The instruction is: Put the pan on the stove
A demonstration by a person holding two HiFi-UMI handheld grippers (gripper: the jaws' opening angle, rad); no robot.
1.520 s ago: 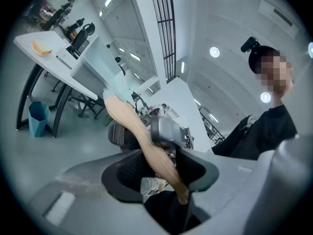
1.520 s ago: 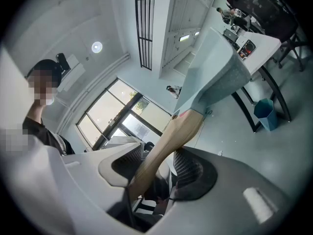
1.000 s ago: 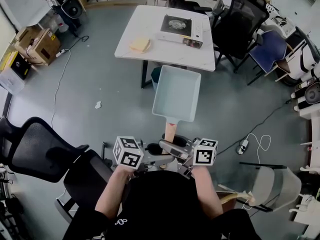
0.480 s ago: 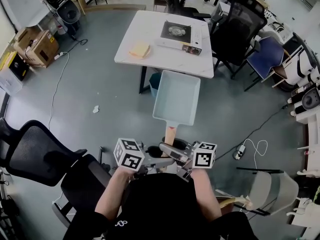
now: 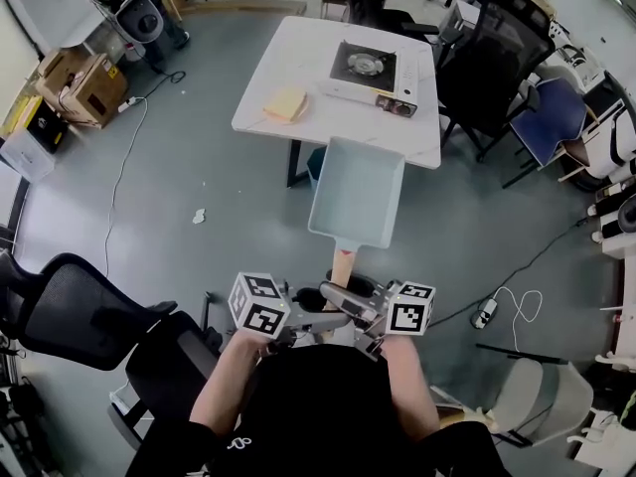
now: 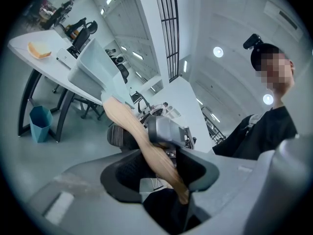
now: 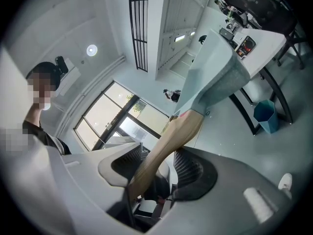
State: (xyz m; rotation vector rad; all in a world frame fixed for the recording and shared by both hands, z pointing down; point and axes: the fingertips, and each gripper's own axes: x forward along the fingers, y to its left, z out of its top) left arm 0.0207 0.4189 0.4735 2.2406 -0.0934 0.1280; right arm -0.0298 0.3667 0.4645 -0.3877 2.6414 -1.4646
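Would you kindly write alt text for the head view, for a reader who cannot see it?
From above, a person's left gripper and right gripper clamp the wooden handle of a pale blue rectangular pan held over the floor. Ahead, a white table bears a gas stove and a yellow sponge.

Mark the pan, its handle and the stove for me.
pan (image 5: pixel 358 189), head view, middle of its floor.
handle (image 5: pixel 341 262), head view, bare wood just behind the pan.
stove (image 5: pixel 366 65), head view, on its burner.

The stove's (image 5: pixel 370 71) label is too small to read.
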